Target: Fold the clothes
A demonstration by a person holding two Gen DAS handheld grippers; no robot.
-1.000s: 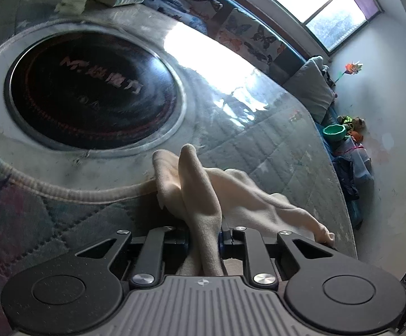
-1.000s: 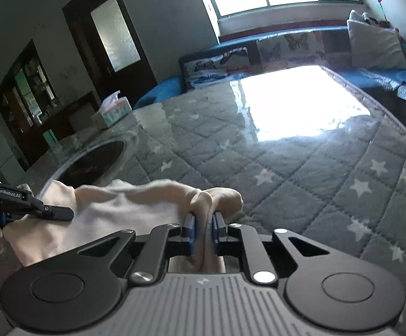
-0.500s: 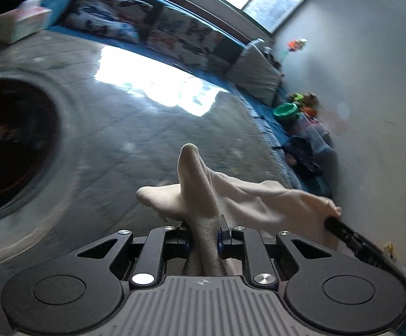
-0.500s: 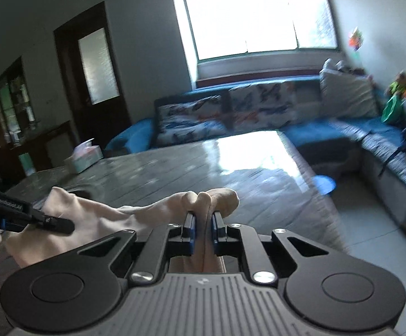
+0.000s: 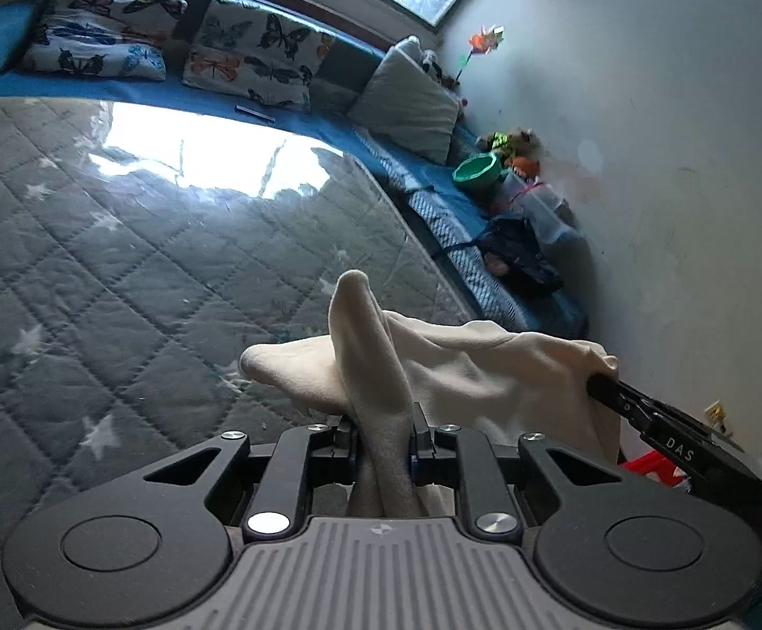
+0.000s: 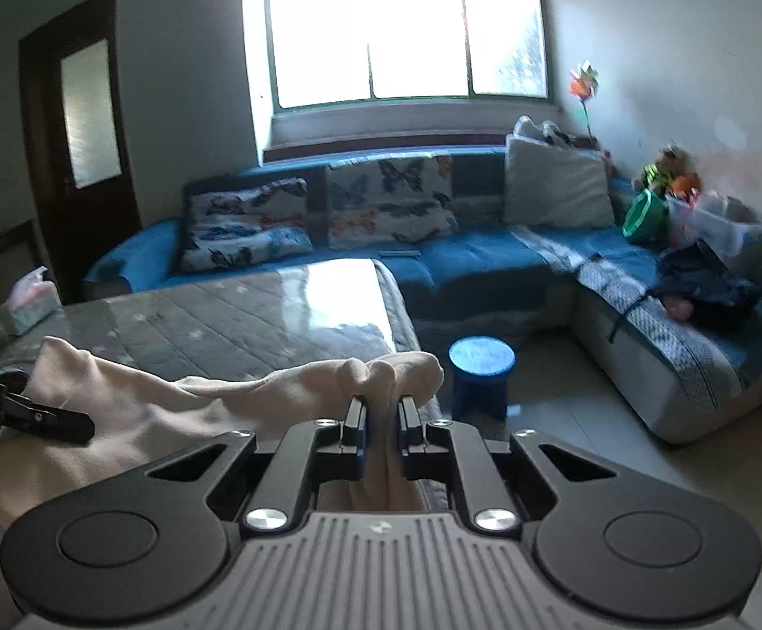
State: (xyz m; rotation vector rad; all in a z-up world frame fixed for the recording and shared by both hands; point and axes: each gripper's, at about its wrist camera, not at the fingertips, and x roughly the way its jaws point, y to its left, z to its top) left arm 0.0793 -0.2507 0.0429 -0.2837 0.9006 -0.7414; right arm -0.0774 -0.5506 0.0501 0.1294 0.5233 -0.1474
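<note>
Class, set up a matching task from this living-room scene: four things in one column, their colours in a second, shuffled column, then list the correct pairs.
Things:
1. garment
2. stool
3. bowl
4. quilted table cover

Colours:
A. green
B. grey with white stars
C. cream
D. blue

Pairs: 1-C, 2-D, 3-A, 4-B

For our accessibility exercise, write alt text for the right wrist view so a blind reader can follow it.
The right gripper is shut on a fold of cream garment, whose far corner the left gripper pinches, above a grey star-quilted table. Behind are a blue sofa with butterfly cushions and a bright window.
</note>
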